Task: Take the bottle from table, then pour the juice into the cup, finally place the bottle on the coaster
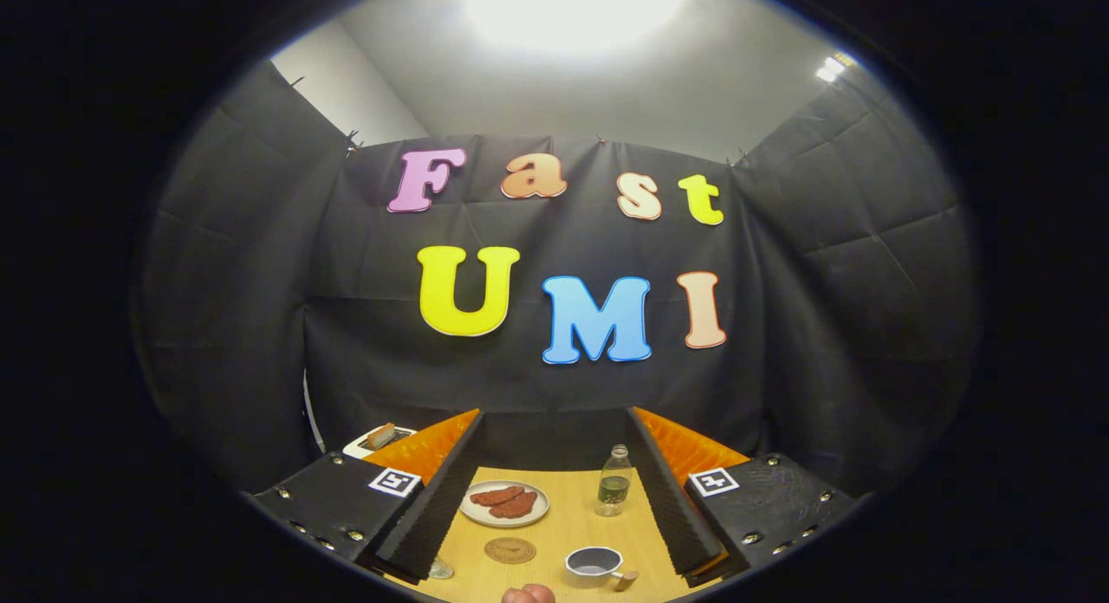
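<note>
bottle (614, 482) right of plate (504, 504); coaster (509, 549) left of cup (594, 566).

A small clear bottle (614, 481) stands upright on the wooden table (567, 521), right of centre in the lower frame, capped and holding a shallow band of greenish juice. Below it, near the bottom edge, sits a grey cup (593, 566) — handle pointing right. A round tan coaster (509, 549) lies flat left of the cup, apart from both.
</note>
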The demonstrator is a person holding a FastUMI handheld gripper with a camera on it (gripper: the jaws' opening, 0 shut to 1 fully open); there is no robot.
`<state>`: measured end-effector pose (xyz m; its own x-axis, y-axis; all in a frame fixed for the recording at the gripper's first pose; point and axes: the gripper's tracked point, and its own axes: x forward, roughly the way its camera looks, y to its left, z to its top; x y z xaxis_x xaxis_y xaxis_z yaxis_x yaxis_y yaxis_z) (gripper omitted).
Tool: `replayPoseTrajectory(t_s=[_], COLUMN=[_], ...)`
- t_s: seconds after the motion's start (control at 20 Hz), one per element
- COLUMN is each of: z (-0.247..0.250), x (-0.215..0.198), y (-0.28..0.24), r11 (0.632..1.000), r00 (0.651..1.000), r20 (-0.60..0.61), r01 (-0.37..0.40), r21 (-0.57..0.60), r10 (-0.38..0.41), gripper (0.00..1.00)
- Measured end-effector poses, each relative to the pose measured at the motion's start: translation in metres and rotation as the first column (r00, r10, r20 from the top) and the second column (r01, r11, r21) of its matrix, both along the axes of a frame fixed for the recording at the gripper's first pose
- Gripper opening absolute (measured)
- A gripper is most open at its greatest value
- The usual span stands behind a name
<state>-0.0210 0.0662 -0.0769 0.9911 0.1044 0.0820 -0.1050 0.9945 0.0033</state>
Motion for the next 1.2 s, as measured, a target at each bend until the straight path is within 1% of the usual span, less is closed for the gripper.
replayPoseTrajectory(t_s=[0.1,0.25,0.35,0.45,0.55,0.65,0.75,0.85,1.05,1.2], z=[-0.016,-0.038,-0.050,-0.073,-0.111,-0.158,-0.196,-0.220,-0.262,-0.280], x=[-0.004,-0.008,-0.015,-0.025,-0.038,-0.047,-0.048,-0.038,-0.012,0.003], y=[0.008,0.029,0.053,0.082,0.111,0.130,0.145,0.156,0.178,0.187], r11=[1.000,0.999,0.994,0.982,0.965,0.952,0.943,0.940,0.937,0.940], r00=[1.000,0.998,0.994,0.981,0.962,0.943,0.927,0.920,0.908,0.903], r20=[-0.001,-0.024,-0.028,-0.039,-0.082,-0.152,-0.203,-0.225,-0.265,-0.286], r01=[-0.012,-0.051,-0.110,-0.189,-0.261,-0.304,-0.330,-0.339,-0.348,-0.341], r21=[-0.009,-0.011,-0.001,0.004,-0.003,-0.025,-0.040,-0.047,-0.040,-0.026], r10=[0.012,0.051,0.110,0.189,0.260,0.297,0.316,0.321,0.326,0.320], gripper=[0.97,0.97,0.97,0.97,0.97,0.97,0.97,0.97,0.97,0.97])
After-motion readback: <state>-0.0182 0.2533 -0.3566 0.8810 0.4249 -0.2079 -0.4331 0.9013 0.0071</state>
